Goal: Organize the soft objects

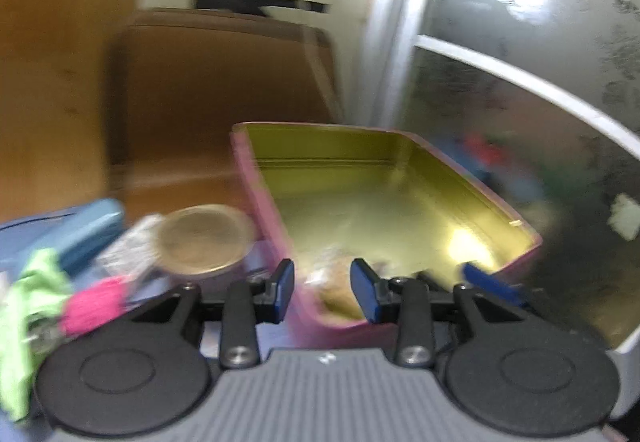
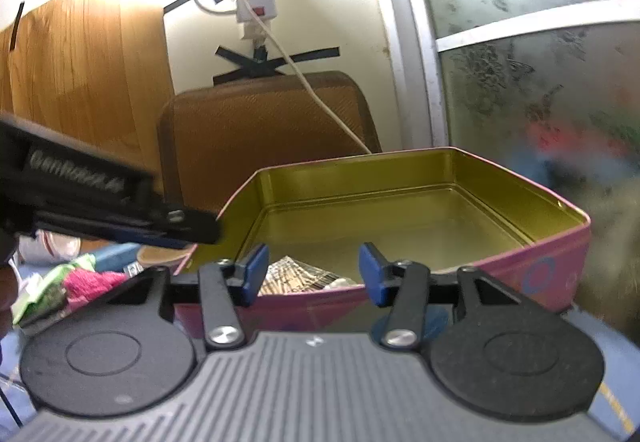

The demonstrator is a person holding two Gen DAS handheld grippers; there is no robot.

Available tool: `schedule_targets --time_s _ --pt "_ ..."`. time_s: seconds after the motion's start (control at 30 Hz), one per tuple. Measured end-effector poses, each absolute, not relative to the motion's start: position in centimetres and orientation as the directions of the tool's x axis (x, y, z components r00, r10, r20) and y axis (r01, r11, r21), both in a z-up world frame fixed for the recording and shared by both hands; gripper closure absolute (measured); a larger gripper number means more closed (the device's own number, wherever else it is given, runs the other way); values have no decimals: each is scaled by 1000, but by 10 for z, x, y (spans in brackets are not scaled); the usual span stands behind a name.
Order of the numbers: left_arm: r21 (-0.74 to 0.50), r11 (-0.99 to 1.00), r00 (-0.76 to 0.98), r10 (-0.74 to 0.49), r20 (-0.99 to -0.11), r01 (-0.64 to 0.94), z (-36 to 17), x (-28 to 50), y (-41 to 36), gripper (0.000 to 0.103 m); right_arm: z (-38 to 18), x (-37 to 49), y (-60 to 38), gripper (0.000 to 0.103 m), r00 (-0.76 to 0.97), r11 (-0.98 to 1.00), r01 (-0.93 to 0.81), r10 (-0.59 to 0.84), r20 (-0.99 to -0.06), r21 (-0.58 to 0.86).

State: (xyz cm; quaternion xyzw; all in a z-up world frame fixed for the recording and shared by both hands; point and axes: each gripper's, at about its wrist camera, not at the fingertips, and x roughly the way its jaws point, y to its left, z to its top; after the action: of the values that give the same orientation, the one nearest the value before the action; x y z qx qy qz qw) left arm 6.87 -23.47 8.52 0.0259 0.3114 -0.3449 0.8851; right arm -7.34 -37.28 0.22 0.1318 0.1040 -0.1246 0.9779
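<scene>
A pink tin box (image 1: pixel 264 201) with a gold inside stands open in front of both grippers; it also shows in the right wrist view (image 2: pixel 532 266). A pale crinkled soft item (image 2: pixel 296 278) lies in its near corner, blurred in the left wrist view (image 1: pixel 340 282). My left gripper (image 1: pixel 322 290) is open over the box's near left corner, holding nothing. My right gripper (image 2: pixel 312 274) is open at the box's near wall, empty. A pink cloth (image 1: pixel 94 306) and a green cloth (image 1: pixel 28 306) lie left of the box; both show in the right wrist view (image 2: pixel 94 282) (image 2: pixel 52 278).
A round tin (image 1: pixel 204 238), a crinkly packet (image 1: pixel 128 250) and a blue case (image 1: pixel 88 230) lie left of the box. A brown chair back (image 2: pixel 264 129) stands behind. A frosted glass door (image 2: pixel 540 61) is on the right. The left gripper's body (image 2: pixel 100 201) crosses the right wrist view.
</scene>
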Motion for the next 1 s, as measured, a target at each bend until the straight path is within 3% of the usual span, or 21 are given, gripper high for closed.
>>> schedule_targets --time_s 0.37,0.6,0.83,1.0 --pt "-59 915 712 -351 -608 400 52 45 -120 60 -1 -90 -311 46 976 947 171 -124 -181 272" --pt "-9 973 765 -187 -616 231 29 43 -47 59 -6 -66 -269 46 960 961 46 32 -277 271" --pt "45 992 784 -66 -617 120 8 51 -6 58 -11 -50 -246 46 940 974 20 59 -337 227" --pt "96 992 811 -15 -584 87 -2 49 -4 46 -14 -47 -249 46 932 970 26 63 -356 240"
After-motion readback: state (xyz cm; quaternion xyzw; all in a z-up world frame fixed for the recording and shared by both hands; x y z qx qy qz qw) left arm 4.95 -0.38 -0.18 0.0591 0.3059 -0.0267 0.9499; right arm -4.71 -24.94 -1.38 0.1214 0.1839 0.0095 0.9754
